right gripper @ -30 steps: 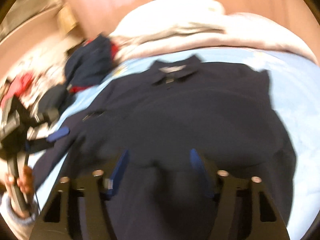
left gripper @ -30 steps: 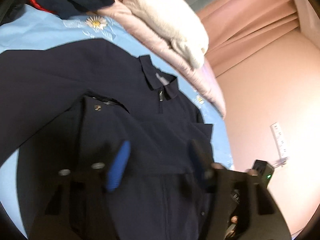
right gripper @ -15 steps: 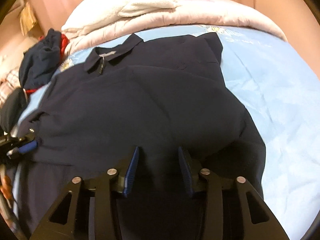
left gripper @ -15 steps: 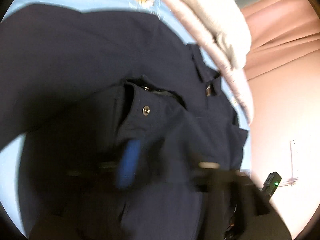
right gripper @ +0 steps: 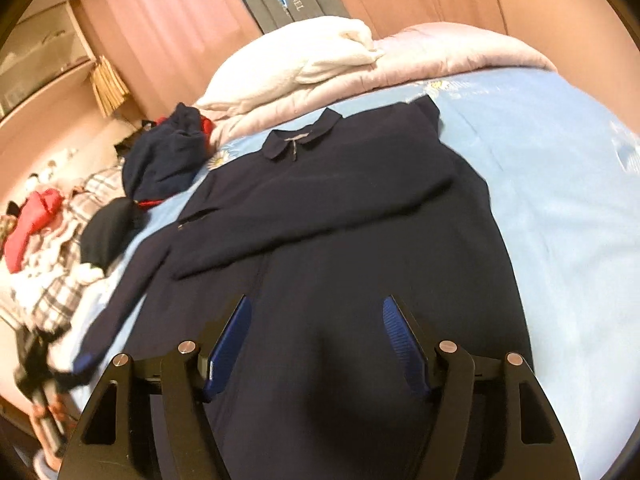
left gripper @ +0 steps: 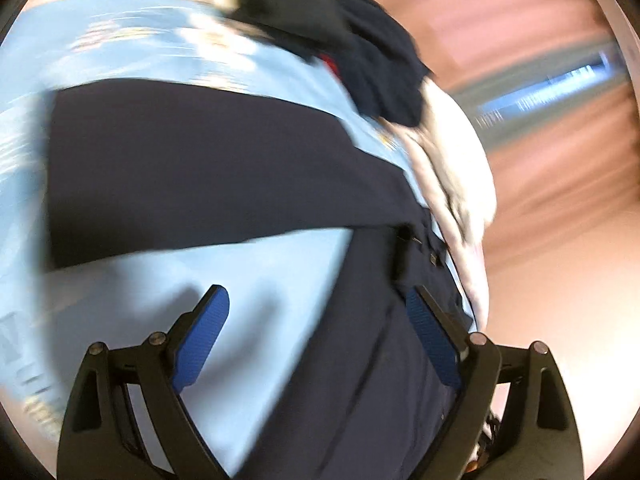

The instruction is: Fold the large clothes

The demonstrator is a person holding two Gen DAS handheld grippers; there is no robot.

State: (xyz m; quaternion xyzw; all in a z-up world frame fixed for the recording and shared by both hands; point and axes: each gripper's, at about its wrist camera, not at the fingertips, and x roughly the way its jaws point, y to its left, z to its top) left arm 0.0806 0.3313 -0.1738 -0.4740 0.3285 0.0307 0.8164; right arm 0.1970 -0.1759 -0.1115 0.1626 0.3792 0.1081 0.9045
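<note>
A navy collared jacket [right gripper: 360, 208] lies face up on the light blue bedsheet [right gripper: 560, 200]. One sleeve is folded across its chest. The other sleeve [right gripper: 132, 280] runs down-left to my blurred left gripper [right gripper: 68, 364]. The left wrist view is smeared; that sleeve [left gripper: 200, 168] stretches across it. There my left gripper [left gripper: 318, 292] hangs over sheet and the jacket's edge, its jaws opening wide, nothing between the pads. My right gripper [right gripper: 317, 300] hovers over the jacket's lower body, jaws opening, empty.
A crumpled navy and red garment [right gripper: 168, 156] and a heap of mixed clothes [right gripper: 52, 240] lie at the bed's left. A white blanket [right gripper: 296, 64] on a pink quilt [right gripper: 440, 48] sits at the head. Bare sheet lies right of the jacket.
My left gripper swung quickly off the jacket's front toward the spread sleeve and its jaws widened. My right gripper shifted over the jacket's hem, its jaws narrowing and then spreading.
</note>
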